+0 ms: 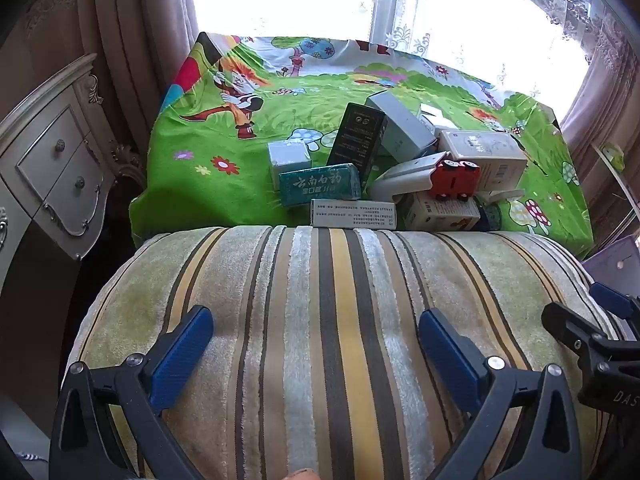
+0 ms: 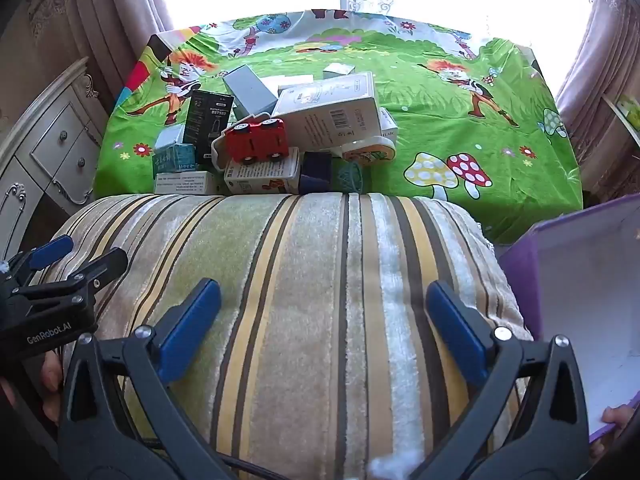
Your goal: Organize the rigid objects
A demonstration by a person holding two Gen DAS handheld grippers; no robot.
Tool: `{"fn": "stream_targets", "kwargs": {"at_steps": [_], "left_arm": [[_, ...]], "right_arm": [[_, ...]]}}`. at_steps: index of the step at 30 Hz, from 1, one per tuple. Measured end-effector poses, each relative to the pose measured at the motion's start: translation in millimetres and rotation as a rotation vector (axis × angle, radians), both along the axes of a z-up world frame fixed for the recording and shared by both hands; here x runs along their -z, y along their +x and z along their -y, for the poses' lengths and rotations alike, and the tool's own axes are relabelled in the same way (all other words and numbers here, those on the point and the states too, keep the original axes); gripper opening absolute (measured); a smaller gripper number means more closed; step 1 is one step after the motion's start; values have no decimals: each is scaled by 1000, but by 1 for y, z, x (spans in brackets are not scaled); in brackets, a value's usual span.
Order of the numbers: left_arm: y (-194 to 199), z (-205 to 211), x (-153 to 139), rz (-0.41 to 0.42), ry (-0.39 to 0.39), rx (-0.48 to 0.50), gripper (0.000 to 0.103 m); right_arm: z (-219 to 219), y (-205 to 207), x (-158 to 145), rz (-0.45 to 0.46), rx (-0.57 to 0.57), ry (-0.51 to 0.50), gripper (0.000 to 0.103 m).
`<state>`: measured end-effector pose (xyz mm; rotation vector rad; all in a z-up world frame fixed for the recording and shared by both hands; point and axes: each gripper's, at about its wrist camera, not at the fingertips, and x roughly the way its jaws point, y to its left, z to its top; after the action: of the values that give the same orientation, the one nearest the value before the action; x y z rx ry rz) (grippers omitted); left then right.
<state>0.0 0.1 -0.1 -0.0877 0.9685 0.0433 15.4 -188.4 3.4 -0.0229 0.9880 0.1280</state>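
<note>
**Both grippers wide over the striped cushion, boxes piled beyond**

While both grippers hang over the striped cushion (image 1: 320, 340), each stands spread to its widest with nothing between the fingers. The left gripper (image 1: 316, 344) fills the lower part of its own view; the right gripper (image 2: 324, 316) does the same in its view.

Beyond the cushion's far edge, a heap of boxes lies on the green cartoon cloth (image 2: 440, 92). A red toy car (image 2: 258, 140) sits on top of the pile, tipped on its side with wheels facing the camera, its long axis running left to right. A black box (image 1: 356, 140) stands upright at centre frame. A teal box (image 1: 318, 184) lies flat, long axis left to right. A large white box (image 2: 332, 108) leans across the heap.

A purple bin (image 2: 580, 300) stands open at the right edge, a person's fingertips on its rim.
</note>
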Motion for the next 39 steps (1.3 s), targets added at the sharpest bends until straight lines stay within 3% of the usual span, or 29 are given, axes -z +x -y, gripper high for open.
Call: {"fn": "stream_targets", "kwargs": {"at_steps": [39], "left_arm": [[-1, -1, 0, -2, 3, -6, 103]], "right_arm": [[1, -2, 0, 15, 0, 5, 103]]}}
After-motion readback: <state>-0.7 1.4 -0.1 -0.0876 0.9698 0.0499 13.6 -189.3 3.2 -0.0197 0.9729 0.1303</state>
